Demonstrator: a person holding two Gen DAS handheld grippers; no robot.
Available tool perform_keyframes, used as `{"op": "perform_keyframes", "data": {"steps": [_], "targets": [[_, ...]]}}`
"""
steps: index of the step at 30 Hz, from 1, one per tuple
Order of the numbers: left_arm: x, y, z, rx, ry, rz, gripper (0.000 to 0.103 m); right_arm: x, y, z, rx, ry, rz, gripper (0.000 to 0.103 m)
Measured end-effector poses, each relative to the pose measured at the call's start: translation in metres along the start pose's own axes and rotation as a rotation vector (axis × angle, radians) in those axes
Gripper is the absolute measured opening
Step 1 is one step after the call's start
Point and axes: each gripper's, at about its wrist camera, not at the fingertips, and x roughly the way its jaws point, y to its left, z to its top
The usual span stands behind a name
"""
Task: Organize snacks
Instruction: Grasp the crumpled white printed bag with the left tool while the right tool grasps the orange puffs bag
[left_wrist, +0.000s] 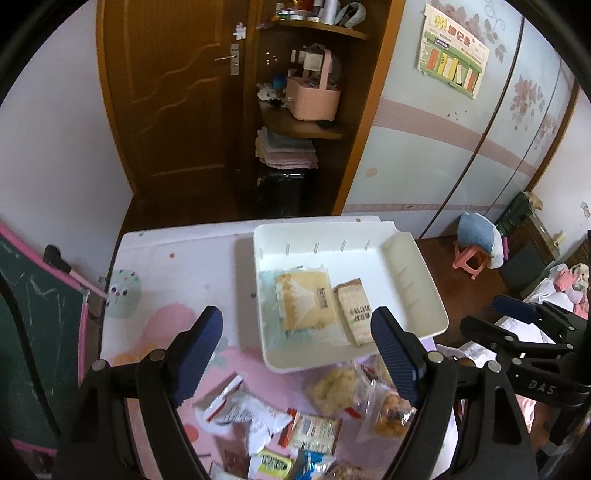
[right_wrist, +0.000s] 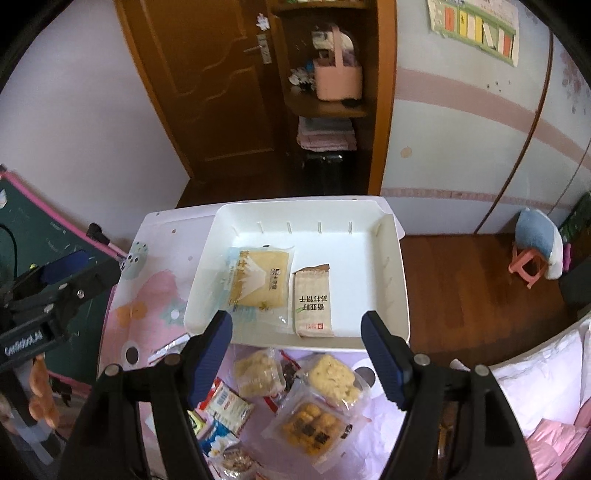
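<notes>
The left tool (left_wrist: 297, 349) is held wide apart with nothing between its pads. Ahead of it, on the desk (left_wrist: 166, 266), a white tray (left_wrist: 417, 280) is seen, with a yellow cake packet (left_wrist: 304, 301) and a brown cracker packet (left_wrist: 356, 312) laid side by side inside. The right tool (right_wrist: 297, 349) is likewise spread wide and empty; loose snack packets (right_wrist: 314, 424) are scattered beneath it, short of the tray.

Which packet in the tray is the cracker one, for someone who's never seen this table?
Find the white tray at the far end of the table. Two packets lie flat inside it, side by side. The cracker packet is the narrow, opaque tan one on the right with a red square at its near end; its neighbour, the clear-wrapped yellow cake, is wider and squarer.
</notes>
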Motion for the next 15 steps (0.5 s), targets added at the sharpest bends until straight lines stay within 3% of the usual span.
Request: {"op": "perform_keyframes", "data": {"steps": [15], "targets": [[-0.051,0.016,-0.075,0.009,-0.062,0.060,0.083,-0.028,0.002,-0.086,-0.137,-0.015,0.022,0.073]]}}
